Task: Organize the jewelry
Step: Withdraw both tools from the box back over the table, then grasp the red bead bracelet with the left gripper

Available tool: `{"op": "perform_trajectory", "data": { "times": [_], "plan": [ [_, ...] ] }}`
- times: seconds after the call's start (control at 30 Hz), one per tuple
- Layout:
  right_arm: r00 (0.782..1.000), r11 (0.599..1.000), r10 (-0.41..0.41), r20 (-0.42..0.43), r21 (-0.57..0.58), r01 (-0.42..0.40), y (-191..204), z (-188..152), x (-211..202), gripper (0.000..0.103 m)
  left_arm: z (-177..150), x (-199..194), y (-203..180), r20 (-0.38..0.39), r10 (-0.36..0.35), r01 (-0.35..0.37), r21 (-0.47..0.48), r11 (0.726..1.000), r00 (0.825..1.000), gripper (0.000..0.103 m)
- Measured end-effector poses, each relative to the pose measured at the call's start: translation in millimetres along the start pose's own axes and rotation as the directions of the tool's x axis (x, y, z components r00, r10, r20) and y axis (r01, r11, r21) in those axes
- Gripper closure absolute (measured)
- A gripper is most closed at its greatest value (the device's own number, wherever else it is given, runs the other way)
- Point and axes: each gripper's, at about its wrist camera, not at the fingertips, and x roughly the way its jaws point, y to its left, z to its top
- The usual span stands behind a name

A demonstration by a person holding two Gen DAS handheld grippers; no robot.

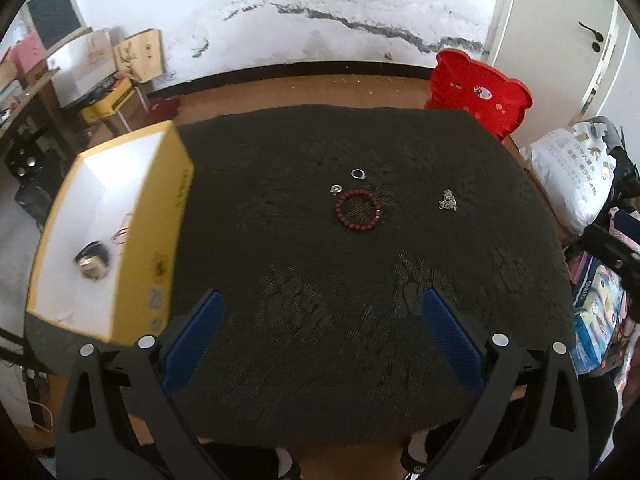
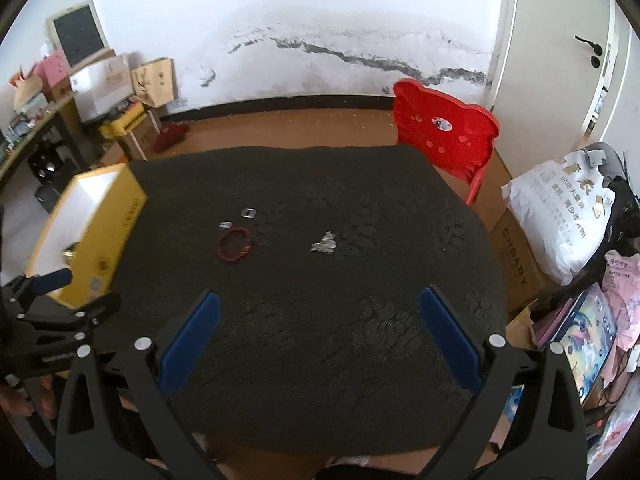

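Showing left gripper (image 2: 52, 300) lower left, only right view; both it and right gripper (image 2: 320, 316) spread wide, empty; bead bracelet (image 1: 357, 213) mid-tabletop (image 1: 320, 320).

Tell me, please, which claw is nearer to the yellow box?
Left. The left claw hangs open right beside the box, at its near corner. The right claw hangs open farther right, over the cloth.

The right tool (image 2: 320, 320) hangs over the dark table (image 2: 320, 380) with its blue fingers (image 2: 192, 340) wide apart and nothing between them. Far ahead lie a red bead bracelet (image 2: 236, 245), two small silver rings (image 2: 248, 213) just behind it, and a silver chain (image 2: 325, 243) off to the right. A yellow box (image 2: 116, 224) sits at the left edge, with the left tool (image 2: 52, 280) near it. A red chair (image 2: 444, 136) stands behind the table.
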Motion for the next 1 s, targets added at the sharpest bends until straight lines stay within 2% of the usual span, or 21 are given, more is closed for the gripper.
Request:
{"op": "perform_trajectory", "data": {
  "times": [0.27, 0.53, 0.7, 0.83, 0.9, 1.0],
  "plan": [
    [0.998, 1.000, -0.028, -0.061, -0.002, 0.028, 2, 22, 71, 0.007, 21, 62, -1, -0.061, -0.029, 0.030, 0.004, 1.000, 0.998, 0.006],
    [0.995, 0.999, -0.028, -0.094, -0.020, 0.026, 7, 39, 128, 0.007, 45, 104, -1, -0.070, -0.025, 0.026, 0.010, 1.000, 0.997, 0.006],
    [0.989, 1.000, -0.029, -0.142, -0.006, 0.028, 2, 37, 169, 0.007, 53, 137, -3, -0.069, -0.029, 0.029, 0.007, 1.000, 0.997, 0.006],
    [0.984, 0.999, -0.035, -0.175, 0.017, 0.039, -10, 29, 192, 0.007, 49, 166, -8, -0.099, -0.047, 0.047, -0.006, 0.999, 0.994, 0.006],
    [0.983, 0.999, -0.025, -0.182, 0.031, 0.031, -14, 28, 201, 0.007, 49, 178, -14, -0.117, -0.063, 0.063, -0.011, 0.998, 0.991, 0.006],
    [0.985, 0.999, -0.020, -0.170, 0.024, 0.025, -14, 28, 205, 0.007, 52, 186, -22, -0.093, -0.059, 0.057, -0.026, 0.998, 0.994, 0.006]
  ]
}}
